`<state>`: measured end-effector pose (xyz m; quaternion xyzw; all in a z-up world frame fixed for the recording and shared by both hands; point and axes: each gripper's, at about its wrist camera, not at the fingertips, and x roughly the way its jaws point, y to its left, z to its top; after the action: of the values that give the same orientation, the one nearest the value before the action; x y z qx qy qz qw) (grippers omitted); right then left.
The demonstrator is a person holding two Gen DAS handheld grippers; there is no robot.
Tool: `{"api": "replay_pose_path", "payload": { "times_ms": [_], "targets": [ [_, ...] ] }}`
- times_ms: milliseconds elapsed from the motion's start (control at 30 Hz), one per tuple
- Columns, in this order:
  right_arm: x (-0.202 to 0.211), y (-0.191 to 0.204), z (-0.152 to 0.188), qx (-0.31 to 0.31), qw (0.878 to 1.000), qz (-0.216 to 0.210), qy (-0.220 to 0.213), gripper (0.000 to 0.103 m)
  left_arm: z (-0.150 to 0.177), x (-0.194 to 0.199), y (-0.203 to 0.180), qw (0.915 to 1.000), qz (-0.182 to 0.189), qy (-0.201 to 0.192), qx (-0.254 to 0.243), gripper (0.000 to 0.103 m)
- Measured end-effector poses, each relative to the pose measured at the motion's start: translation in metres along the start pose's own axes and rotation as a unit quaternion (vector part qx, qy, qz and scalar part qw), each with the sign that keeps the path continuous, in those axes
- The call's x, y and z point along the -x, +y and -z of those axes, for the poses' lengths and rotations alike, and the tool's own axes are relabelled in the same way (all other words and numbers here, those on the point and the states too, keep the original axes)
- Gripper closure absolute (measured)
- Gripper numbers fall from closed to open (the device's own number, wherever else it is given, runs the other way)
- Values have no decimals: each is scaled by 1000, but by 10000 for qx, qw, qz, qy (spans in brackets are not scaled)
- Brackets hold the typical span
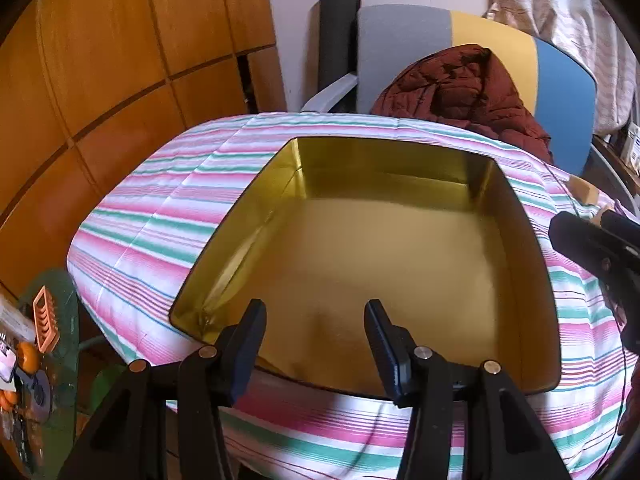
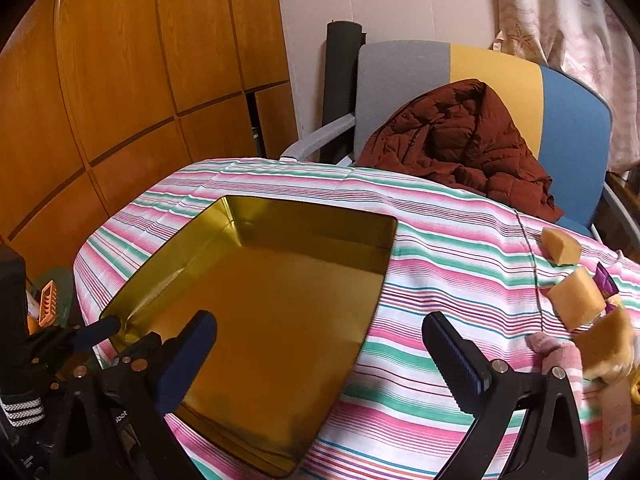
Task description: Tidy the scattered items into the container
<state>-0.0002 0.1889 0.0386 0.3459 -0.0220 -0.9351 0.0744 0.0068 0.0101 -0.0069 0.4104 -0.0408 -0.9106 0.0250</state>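
While the tin sits bare, nothing has been tidied yet, as the lines below set out from near to far.

Left gripper (image 1: 315, 322): released, jaws parted with nothing between them, hanging over the near rim of the tin and angled down into it.

Right gripper (image 2: 320, 340): spread wide and empty, 1 finger over the tin's near right corner, the other over the striped cloth (image 2: 440, 240).

Container: a gold tin (image 1: 532, 280), open-topped, resting on the cloth toward the left of the table; its floor shows no item at all in either view.

Scattered items: at least 3 tan sponge-like blocks (image 2: 578, 298) lie together on the cloth at the right edge, well apart from the tin, with a small purple wrapper (image 2: 606, 282) just beside them and a pink knitted piece (image 2: 554, 352) nearer the right gripper. What lies further right is cut off.

Progress: by my reading 0 items are in, so the whole job remains; the right gripper is the nearer one to the pile.

Beyond the table: a chair (image 2: 404, 76) in grey, yellow and blue, with a dark red jacket (image 2: 456, 136) heaped on its seat.
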Motion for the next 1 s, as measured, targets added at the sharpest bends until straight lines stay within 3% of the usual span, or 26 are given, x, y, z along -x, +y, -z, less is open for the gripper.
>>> {"api": "replay_pose_path", "payload": {
  "times_ms": [300,533,767,900,1000],
  "targets": [
    [21,-35,4,-276,9985,460,-83,0,4,14,-39,9978,293,-233,-542,52],
    [46,-80,11,-433,9951,870,-163,0,8,26,-72,9895,962,-116,-1070,52],
    [73,-163,17,-1011,9813,1626,-198,0,10,40,-117,9788,1408,-110,-1487,52],
    [69,-219,23,-1610,9742,1577,100,0,12,45,-142,9726,1574,-46,-1709,52],
    [62,-242,27,-1721,9703,1687,223,0,13,45,-157,9690,1677,31,-1815,52]
  ]
}}
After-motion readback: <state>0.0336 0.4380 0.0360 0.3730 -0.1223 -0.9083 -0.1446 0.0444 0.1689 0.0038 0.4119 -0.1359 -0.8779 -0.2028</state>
